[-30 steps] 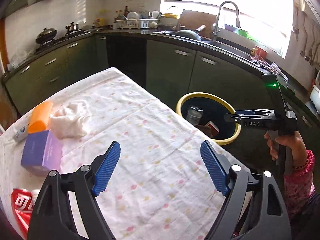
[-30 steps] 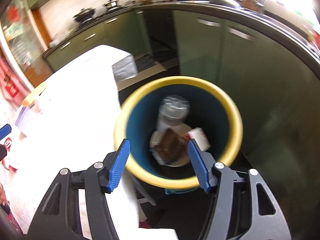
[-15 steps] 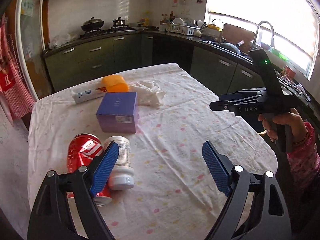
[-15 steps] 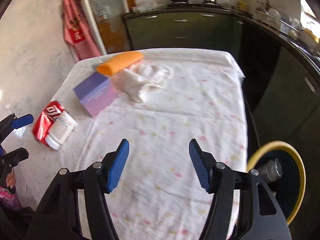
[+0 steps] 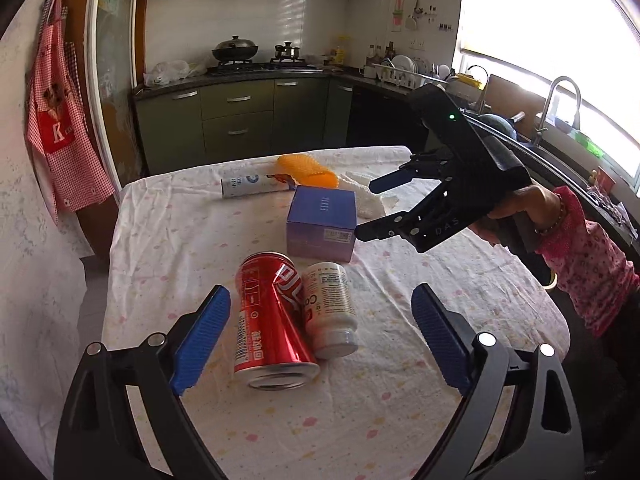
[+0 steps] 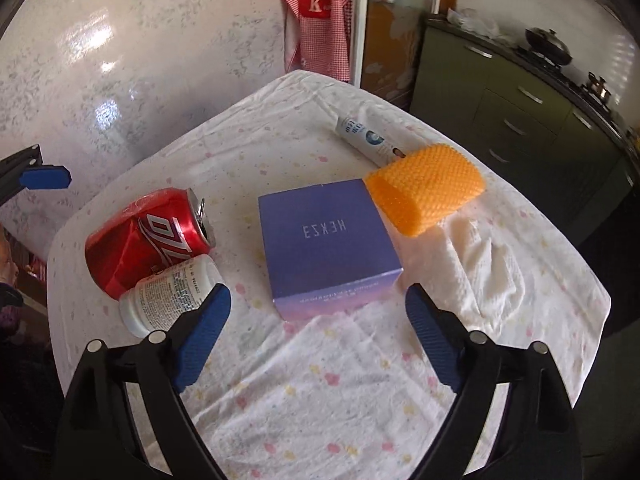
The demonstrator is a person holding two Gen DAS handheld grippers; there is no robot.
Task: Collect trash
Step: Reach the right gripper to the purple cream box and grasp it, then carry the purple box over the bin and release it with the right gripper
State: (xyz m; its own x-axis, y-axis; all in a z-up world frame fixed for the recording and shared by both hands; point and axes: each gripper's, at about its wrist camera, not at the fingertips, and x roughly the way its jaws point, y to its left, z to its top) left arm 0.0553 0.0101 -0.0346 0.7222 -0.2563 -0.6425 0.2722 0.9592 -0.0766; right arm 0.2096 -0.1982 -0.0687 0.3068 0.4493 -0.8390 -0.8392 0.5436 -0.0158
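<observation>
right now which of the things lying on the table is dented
The red soda can: its side is crumpled. The white pill bottle touching it, the purple box and the white tube behind keep their shape.

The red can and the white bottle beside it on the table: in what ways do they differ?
The red can is metal, shiny and dented; the white bottle is matt plastic with a printed label and keeps its shape. The red can is wider and longer than the white bottle. The red can's open mouth faces the purple box, while the white bottle's cap points the other way. Both lie on their sides, touching, on the tablecloth.
</observation>
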